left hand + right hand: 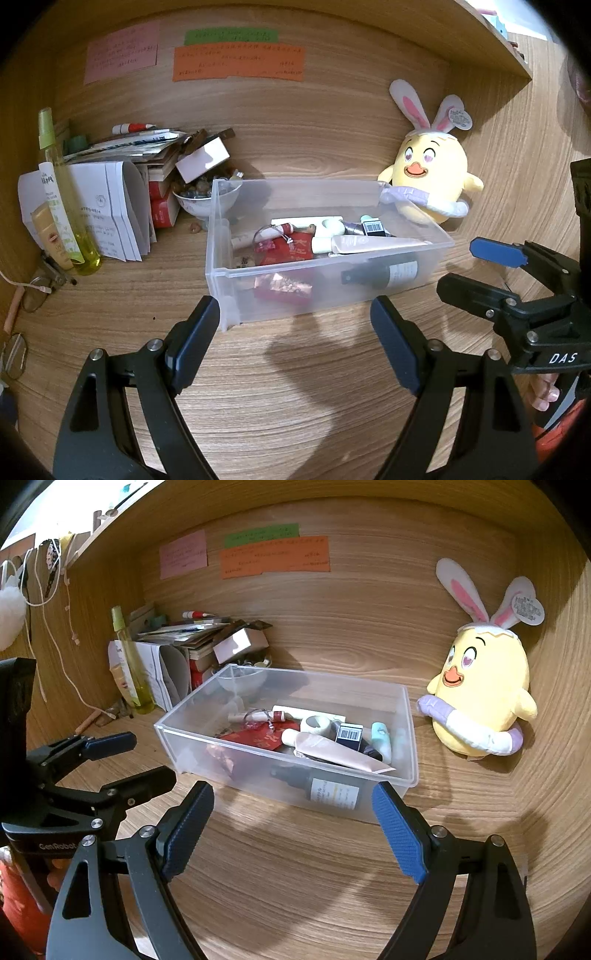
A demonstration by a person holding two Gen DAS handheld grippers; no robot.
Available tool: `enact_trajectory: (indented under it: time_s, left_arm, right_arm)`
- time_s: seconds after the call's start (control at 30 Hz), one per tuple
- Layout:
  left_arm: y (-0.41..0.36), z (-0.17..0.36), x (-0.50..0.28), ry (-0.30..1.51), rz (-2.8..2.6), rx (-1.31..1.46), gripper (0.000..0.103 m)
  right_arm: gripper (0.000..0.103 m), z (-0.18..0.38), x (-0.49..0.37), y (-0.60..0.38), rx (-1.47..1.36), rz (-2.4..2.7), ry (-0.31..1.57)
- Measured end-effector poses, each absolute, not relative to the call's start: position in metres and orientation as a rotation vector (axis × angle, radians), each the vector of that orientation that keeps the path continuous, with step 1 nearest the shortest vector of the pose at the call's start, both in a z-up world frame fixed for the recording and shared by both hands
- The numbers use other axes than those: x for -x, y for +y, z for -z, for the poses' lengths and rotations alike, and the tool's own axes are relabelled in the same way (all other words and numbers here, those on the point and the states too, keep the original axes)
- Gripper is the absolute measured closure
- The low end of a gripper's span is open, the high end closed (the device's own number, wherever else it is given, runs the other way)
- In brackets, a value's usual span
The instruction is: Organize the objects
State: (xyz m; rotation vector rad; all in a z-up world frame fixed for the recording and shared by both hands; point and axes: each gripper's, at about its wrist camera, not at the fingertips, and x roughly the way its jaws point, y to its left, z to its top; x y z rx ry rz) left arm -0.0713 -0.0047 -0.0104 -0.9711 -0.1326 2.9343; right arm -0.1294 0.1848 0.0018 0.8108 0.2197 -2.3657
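A clear plastic bin (413, 258) (173, 734) sits mid-desk. It holds a pink tube (373, 243) (332, 753), a dark spray bottle (388, 275) (321, 788), a red packet (291, 251) (266, 738), a tape roll (316, 723) and other small items. My left gripper (295, 314) is open and empty just in front of the bin; it also shows in the right wrist view (142, 755). My right gripper (293, 799) is open and empty before the bin's near wall; it shows in the left wrist view (456, 266) beside the bin's right end.
A yellow chick plush with bunny ears (432, 177) (480, 698) leans at the back right. A pile of papers and boxes (122, 192) (184, 650), a bowl of trinkets (199, 199), a tall green spray bottle (62, 195) (129, 661) and glasses (33, 295) crowd the left. Sticky notes (236, 59) hang on the back panel.
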Motion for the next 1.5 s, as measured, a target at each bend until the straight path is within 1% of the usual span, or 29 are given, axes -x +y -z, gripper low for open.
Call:
enact_trajectory:
  time_s: [0.4, 1.23, 1.27, 1.3, 1.33, 1.5]
  left_arm:
    - [-0.002, 0.012, 0.07, -0.16, -2.921, 0.982, 0.019]
    - [0.003, 0.006, 0.063, -0.151, -2.932, 0.966, 0.019]
    - [0.003, 0.006, 0.063, -0.146, -2.931, 0.969, 0.017]
    - [0.003, 0.006, 0.063, -0.142, -2.928, 0.969, 0.012]
    - [0.004, 0.006, 0.063, -0.139, -2.928, 0.965, 0.01]
    - [0.007, 0.005, 0.061, -0.129, -2.938, 0.949, 0.008]
  right_arm:
    - [0.017, -0.005, 0.128, 0.186, -0.807, 2.371, 0.232]
    - [0.017, -0.008, 0.12, 0.191, -0.792, 2.368, 0.22]
    - [0.017, -0.008, 0.12, 0.191, -0.792, 2.367, 0.219]
    - [0.017, -0.008, 0.12, 0.191, -0.792, 2.367, 0.218]
    - [0.017, -0.008, 0.12, 0.191, -0.792, 2.365, 0.217]
    - [0.017, -0.008, 0.119, 0.189, -0.79, 2.364, 0.215]
